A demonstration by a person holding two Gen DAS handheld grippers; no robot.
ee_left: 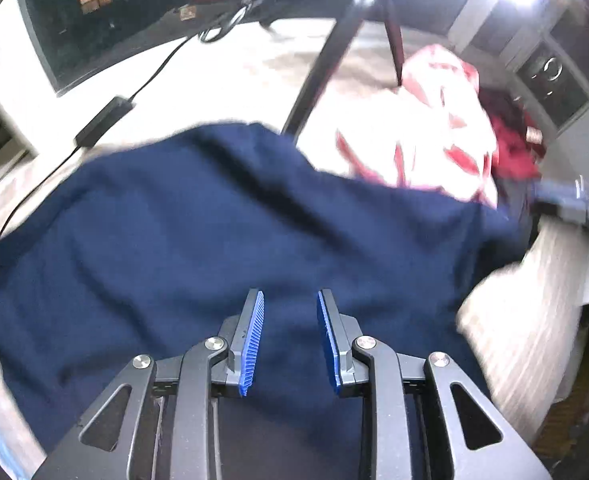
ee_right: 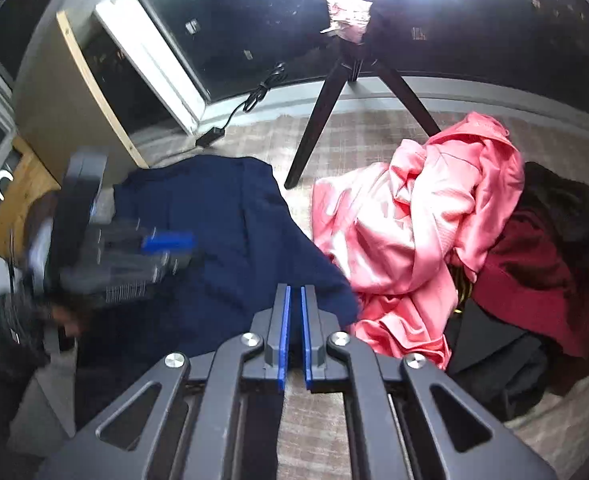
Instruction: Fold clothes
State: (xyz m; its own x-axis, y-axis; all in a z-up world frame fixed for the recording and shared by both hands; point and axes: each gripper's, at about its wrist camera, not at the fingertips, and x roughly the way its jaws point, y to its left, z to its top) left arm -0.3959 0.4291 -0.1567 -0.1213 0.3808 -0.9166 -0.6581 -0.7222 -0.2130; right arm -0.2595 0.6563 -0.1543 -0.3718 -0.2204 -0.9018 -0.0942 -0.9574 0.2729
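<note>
A navy blue garment (ee_left: 222,232) lies spread on the pale carpet, and it also shows in the right wrist view (ee_right: 230,224). My left gripper (ee_left: 290,300) hovers just over the garment with its blue pads apart and nothing between them; it appears blurred in the right wrist view (ee_right: 166,248). My right gripper (ee_right: 295,292) sits above the garment's near right edge, its pads almost together with a narrow gap, and nothing visibly pinched. It shows blurred at the right edge of the left wrist view (ee_left: 574,200).
A pile of pink (ee_right: 418,216), dark red (ee_right: 534,264) and black (ee_right: 494,352) clothes lies to the right. Dark tripod legs (ee_right: 314,132) stand behind the garment. A cable with a power brick (ee_right: 210,136) runs along the dark window. A wooden board (ee_right: 94,92) leans at the left.
</note>
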